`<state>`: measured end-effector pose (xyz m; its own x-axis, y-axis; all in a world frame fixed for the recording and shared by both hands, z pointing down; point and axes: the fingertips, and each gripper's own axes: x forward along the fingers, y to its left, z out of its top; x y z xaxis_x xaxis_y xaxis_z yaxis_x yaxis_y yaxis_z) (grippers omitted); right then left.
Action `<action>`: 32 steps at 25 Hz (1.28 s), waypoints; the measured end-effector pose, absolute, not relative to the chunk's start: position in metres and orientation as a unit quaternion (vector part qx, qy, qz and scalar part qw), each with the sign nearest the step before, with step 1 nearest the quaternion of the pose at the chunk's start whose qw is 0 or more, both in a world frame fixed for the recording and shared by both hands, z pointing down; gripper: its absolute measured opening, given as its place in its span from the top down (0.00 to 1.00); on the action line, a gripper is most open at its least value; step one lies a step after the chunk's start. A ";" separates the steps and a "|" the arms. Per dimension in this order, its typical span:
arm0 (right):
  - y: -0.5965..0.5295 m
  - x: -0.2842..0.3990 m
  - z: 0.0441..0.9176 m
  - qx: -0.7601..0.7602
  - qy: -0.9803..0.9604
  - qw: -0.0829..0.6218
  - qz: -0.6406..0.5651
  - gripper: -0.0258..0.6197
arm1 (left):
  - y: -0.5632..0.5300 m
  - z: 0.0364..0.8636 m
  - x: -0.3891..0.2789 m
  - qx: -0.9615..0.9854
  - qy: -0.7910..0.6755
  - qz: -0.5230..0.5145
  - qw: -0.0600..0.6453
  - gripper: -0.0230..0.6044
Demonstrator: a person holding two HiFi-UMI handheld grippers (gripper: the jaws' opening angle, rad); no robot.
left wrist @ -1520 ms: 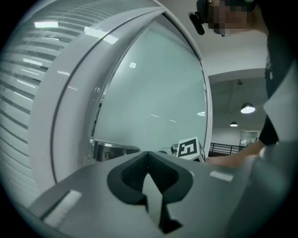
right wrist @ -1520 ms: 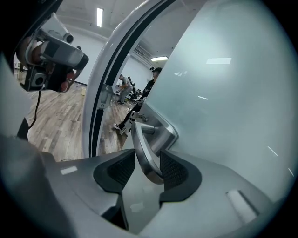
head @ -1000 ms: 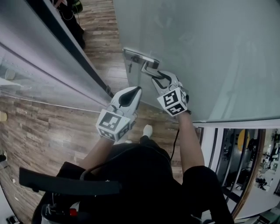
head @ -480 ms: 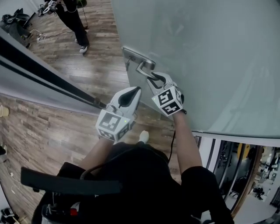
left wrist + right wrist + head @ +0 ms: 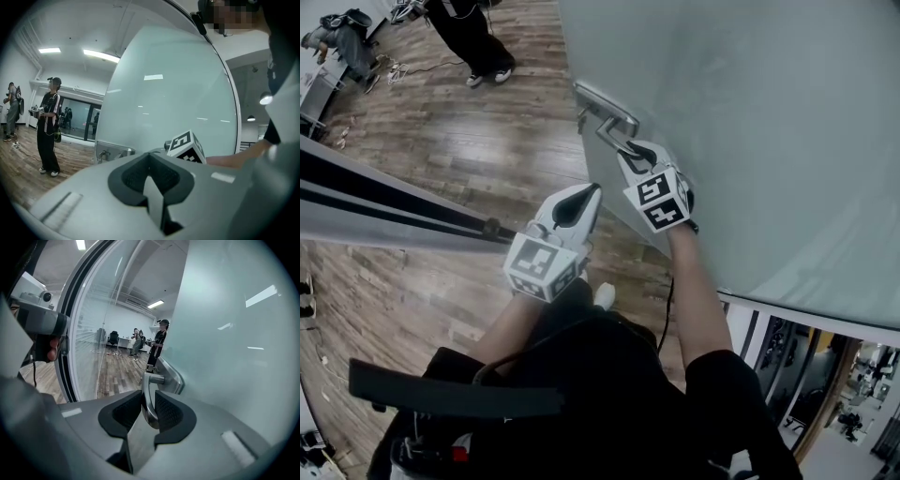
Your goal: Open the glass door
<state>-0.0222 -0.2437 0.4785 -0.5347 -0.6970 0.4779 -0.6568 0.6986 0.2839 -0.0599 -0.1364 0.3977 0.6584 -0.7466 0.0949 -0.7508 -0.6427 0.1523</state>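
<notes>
The glass door (image 5: pixel 769 112) is seen as a broad pane of frosted, pale grey-green glass that fills everything beyond and to the right of the right gripper (image 5: pixel 630 155). A brushed metal lock plate (image 5: pixel 605 101) is fixed at the door's edge, just past the fingertips. From that plate a curved steel lever handle (image 5: pixel 149 401) is carried back between the right gripper's fingers (image 5: pixel 171 411), and the dark pads are clamped on it from both sides (they have just been closing with the lever between them). The left gripper (image 5: pixel 577 202) is held apart from the door, beside and below the right one. Its fingers (image 5: pixel 136 176) are pressed together with nothing between them, and the door's edge is seen well ahead of their tips. Compared with a second ago, the door is swung further round and the handle and right gripper are carried higher in the head view. More of the wooden floor (image 5: pixel 441 141) is exposed to the left of the fingers, the black-framed partition (image 5: pixel 384 206) is shifted leftward, and a standing person (image 5: pixel 473 37) is now revealed beyond the door.
</notes>
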 end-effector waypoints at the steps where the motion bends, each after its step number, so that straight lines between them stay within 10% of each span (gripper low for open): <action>1: -0.249 -0.019 0.478 0.389 -0.874 0.289 -0.034 0.82 | -0.139 0.397 -0.057 0.907 -0.412 0.010 0.088 0.97; 32: -0.364 0.088 0.475 0.497 -0.823 0.273 0.032 0.83 | -0.320 0.391 0.071 0.954 -0.286 0.005 0.089 0.97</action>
<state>0.0877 -0.3642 0.4752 -0.3573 -0.8005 0.4811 -0.8357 0.5041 0.2181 0.0713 -0.3197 0.3910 0.8364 -0.5448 0.0601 -0.5466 -0.8207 0.1667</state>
